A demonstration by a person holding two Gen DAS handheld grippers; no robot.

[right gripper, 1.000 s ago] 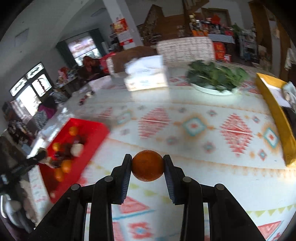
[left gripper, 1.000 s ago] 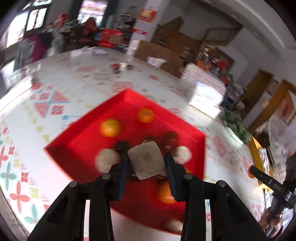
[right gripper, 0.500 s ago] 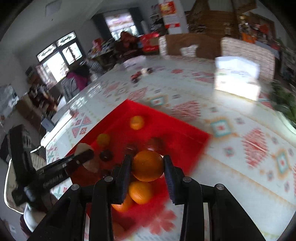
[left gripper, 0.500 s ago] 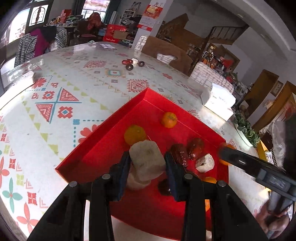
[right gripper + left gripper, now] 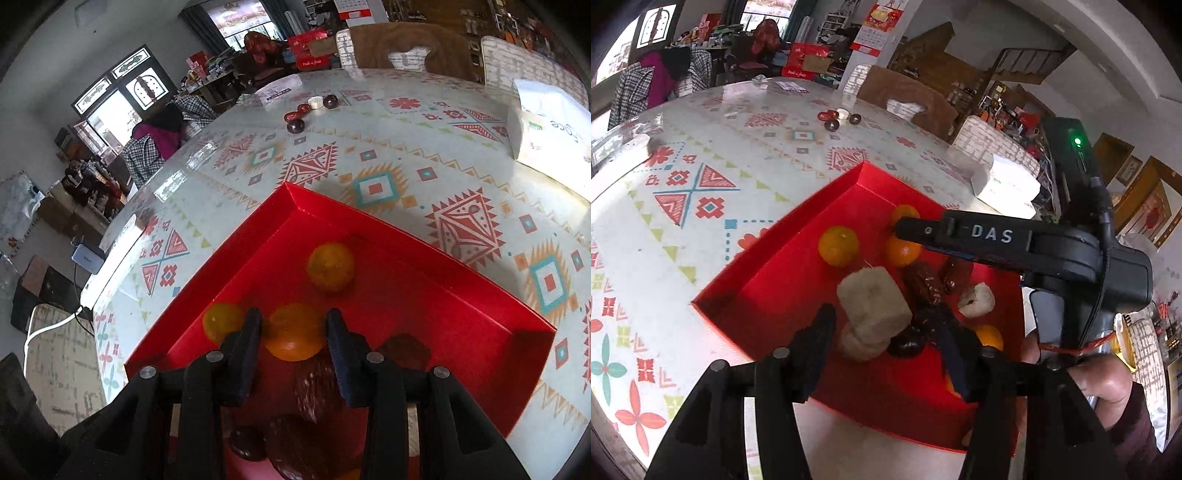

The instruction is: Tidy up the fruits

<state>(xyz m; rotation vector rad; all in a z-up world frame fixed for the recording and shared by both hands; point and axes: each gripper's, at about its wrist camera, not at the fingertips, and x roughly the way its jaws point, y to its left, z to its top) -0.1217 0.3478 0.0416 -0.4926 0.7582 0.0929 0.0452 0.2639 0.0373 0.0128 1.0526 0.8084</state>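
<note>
Right gripper (image 5: 293,332) clenched on orange (image 5: 293,334), low centre: lower gently into red tray (image 5: 406,295) before releasing.

"DAS" in white letters on my right gripper (image 5: 991,234), seen from the left wrist. White box (image 5: 550,127) on the table shows upside-down print, maybe "Grace", cut off. Red carton (image 5: 807,64) lettering too small to read.
</note>
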